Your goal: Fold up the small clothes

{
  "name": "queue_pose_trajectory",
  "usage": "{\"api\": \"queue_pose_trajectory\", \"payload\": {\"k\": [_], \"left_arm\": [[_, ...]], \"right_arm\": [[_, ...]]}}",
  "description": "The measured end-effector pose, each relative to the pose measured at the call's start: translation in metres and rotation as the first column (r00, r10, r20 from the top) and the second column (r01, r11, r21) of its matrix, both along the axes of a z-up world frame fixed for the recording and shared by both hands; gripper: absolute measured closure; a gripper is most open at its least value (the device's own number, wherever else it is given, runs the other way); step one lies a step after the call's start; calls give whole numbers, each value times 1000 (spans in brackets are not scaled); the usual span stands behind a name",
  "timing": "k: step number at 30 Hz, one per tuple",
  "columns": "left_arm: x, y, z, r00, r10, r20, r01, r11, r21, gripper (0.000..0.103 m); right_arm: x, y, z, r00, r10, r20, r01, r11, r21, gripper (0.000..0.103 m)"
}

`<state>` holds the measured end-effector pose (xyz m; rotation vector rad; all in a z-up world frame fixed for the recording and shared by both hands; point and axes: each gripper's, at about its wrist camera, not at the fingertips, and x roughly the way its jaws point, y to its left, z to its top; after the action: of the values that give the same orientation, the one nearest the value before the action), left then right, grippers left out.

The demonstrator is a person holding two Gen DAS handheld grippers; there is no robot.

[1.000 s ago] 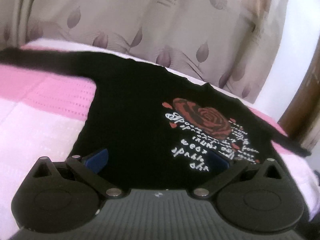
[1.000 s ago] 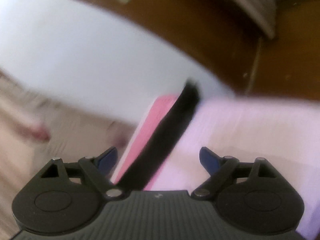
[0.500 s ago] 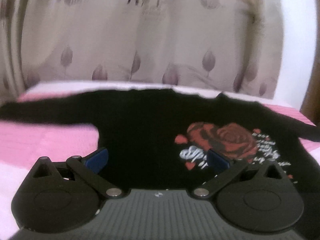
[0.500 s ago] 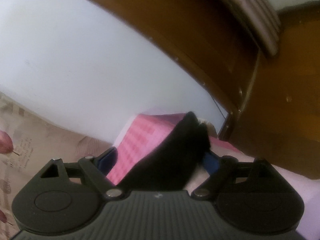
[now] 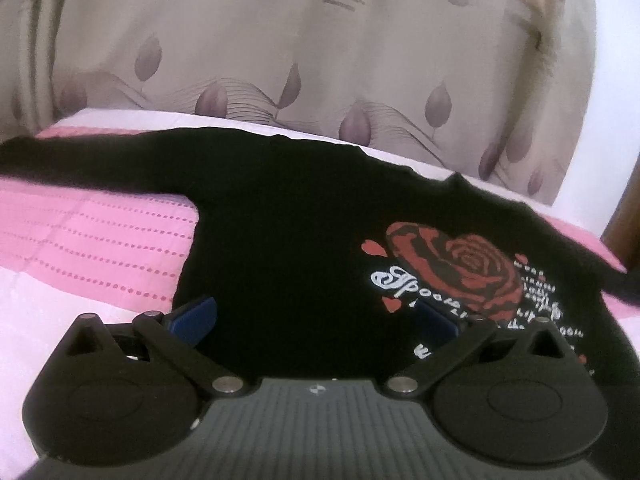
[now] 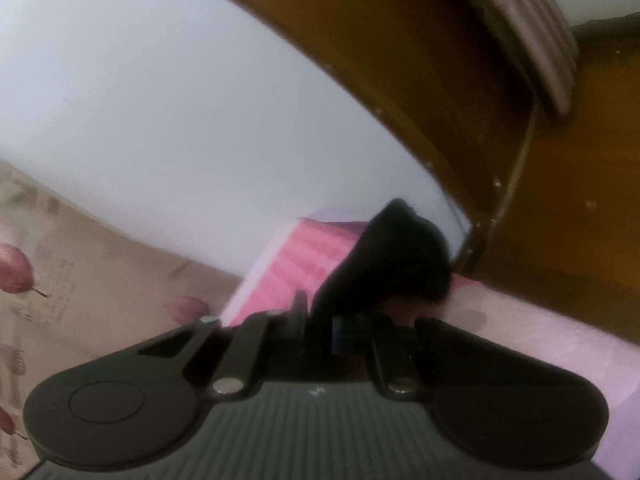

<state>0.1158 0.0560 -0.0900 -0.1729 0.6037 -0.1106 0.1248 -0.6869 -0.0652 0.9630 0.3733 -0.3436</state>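
Two grippers: left gripper (image 5: pixel 314 316) open, low over black shirt (image 5: pixel 288 232); right gripper (image 6: pixel 320 320) clamps sleeve (image 6: pixel 396 256) (raised end).

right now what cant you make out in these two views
- Black top: its left sleeve end is cut off by the left-wrist frame edge.
- White lettering: too small and blurred to read; the left claw covers its lower part.
- Sleeve in the right claw: the exact grip point is blurred.

The right gripper (image 6: pixel 320 320), wide apart until half a second ago, is now being clamped on the black sleeve cuff (image 6: pixel 394 256); the cuff is being bunched upward.
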Motion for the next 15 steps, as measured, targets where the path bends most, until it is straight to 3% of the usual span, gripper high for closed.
{"api": "queue_pose_trajectory", "payload": {"k": [7, 15], "left_arm": [[-1, 15, -1, 1000, 18, 15, -16, 994, -108, 0], [-6, 35, -4, 996, 77, 37, -66, 967, -246, 0]], "right_arm": [[34, 50, 58, 991, 104, 85, -100, 994, -49, 91], [104, 173, 94, 929, 303, 212, -309, 951, -5, 91]]}}
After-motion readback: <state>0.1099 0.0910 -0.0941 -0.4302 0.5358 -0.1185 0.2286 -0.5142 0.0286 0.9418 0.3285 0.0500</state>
